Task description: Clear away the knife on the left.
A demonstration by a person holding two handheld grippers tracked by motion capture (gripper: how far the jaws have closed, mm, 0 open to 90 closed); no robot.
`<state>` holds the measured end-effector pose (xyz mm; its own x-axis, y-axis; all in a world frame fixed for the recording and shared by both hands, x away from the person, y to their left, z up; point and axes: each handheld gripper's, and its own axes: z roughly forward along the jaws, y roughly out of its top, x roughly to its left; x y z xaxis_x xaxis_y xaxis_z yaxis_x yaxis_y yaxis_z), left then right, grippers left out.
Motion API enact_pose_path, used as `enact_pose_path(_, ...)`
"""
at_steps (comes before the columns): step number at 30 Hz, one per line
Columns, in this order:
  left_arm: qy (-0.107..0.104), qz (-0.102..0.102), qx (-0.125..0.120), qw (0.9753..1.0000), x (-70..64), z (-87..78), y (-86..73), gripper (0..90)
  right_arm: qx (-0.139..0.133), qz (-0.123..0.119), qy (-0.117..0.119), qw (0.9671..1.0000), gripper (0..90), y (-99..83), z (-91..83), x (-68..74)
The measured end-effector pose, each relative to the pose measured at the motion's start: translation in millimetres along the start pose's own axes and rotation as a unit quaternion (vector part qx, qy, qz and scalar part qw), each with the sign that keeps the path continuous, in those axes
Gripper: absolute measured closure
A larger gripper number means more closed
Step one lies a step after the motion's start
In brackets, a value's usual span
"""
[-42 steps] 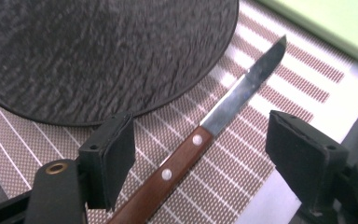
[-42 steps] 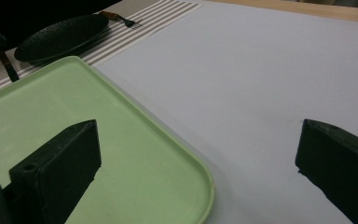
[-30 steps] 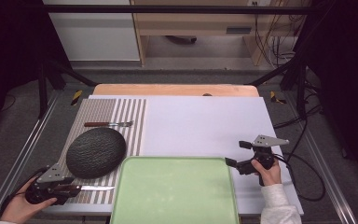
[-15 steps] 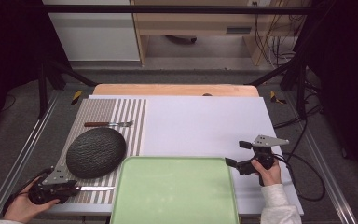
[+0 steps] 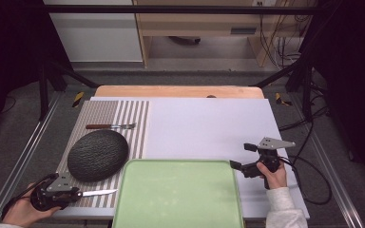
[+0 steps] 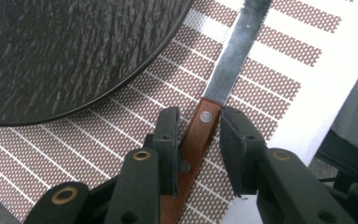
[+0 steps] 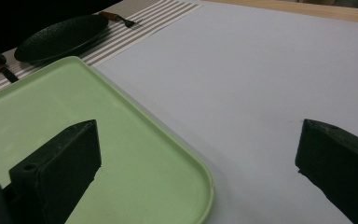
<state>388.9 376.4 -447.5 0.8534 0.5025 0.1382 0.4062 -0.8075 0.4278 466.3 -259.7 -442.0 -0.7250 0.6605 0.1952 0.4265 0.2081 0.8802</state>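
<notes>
Knife (image 5: 96, 193) lying on striped mat (image 5: 132, 124), just below dark plate (image 5: 98, 155); left gripper (image 5: 74, 192) reaching its handle. Left gripper view: jaws straddling wooden handle (image 6: 193, 140), not quite clamping; thin, light, stiff, blade slippery. Right gripper (image 7: 198, 161) idling wide beside green tray (image 7: 121, 140).

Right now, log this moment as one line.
left gripper: jaws around knife handle on mat | right gripper: open, empty, beside tray | plate, fork: untouched
</notes>
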Motion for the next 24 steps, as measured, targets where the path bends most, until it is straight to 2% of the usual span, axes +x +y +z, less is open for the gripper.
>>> enact_pose_path(1, -0.002, 0.005, 0.001, 1.0000, -0.7, -0.3, 1.2, 71.7, 0.000, 0.000, 0.000, 1.0000, 0.6, 0.0, 0.0, 0.0)
enact_pose_path(6, 0.000, 0.015, 0.009, 0.9998, -3.1, 1.3, 6.8, 75.2, 0.000, 0.000, 0.000, 1.0000, 0.6, 0.1, 0.1, 0.0)
enact_pose_path(12, 0.006, 0.008, 0.007, 0.9999, -4.0, 5.3, 13.9, 76.6, 0.000, 0.000, 0.000, 1.0000, 0.6, 0.1, 0.0, -0.1)
enact_pose_path(17, -0.008, -0.012, 0.015, 0.9998, -1.4, 9.8, 19.3, 75.5, 0.001, 0.000, 0.001, 1.0000, 0.6, 0.0, 0.4, -0.1)
enact_pose_path(24, -0.002, -0.002, 0.026, 0.9997, -4.0, 10.4, 22.2, 76.6, 0.000, 0.003, 0.001, 1.0000, 0.5, 0.4, -0.7, 0.1)
